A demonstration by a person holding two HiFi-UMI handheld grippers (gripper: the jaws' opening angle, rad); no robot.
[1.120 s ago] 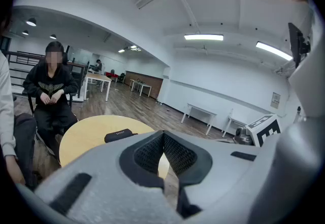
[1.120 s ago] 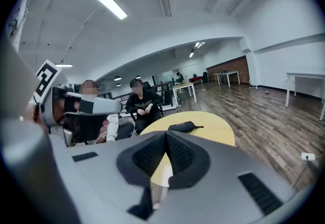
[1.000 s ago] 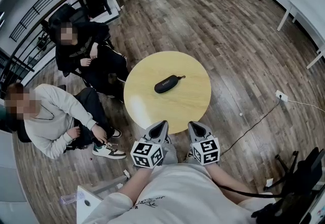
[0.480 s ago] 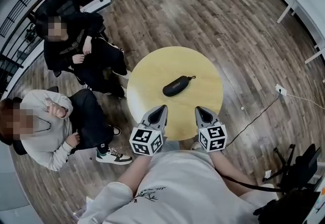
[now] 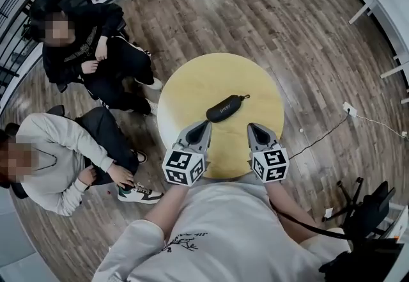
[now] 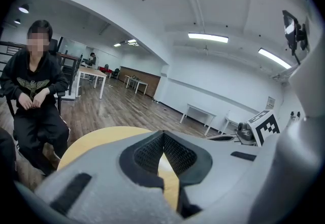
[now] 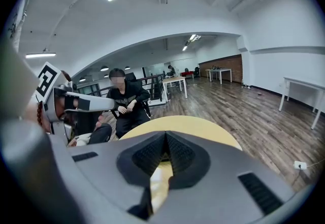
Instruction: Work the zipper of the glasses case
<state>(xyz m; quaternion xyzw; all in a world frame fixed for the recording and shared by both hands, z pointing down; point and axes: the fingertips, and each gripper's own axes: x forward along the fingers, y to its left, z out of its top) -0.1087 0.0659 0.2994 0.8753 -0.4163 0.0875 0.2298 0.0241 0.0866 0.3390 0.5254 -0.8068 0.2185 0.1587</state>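
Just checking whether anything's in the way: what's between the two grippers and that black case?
Nothing. In the head view, only bare yellow table separates the left gripper and right gripper from the glasses case.

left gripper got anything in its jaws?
No, in the left gripper view the left gripper has its jaws together at the tips, with only the yellow table showing behind them.

Black glasses case (image 5: 224,109); yellow table (image 5: 192,92); brown floor (image 5: 287,12).
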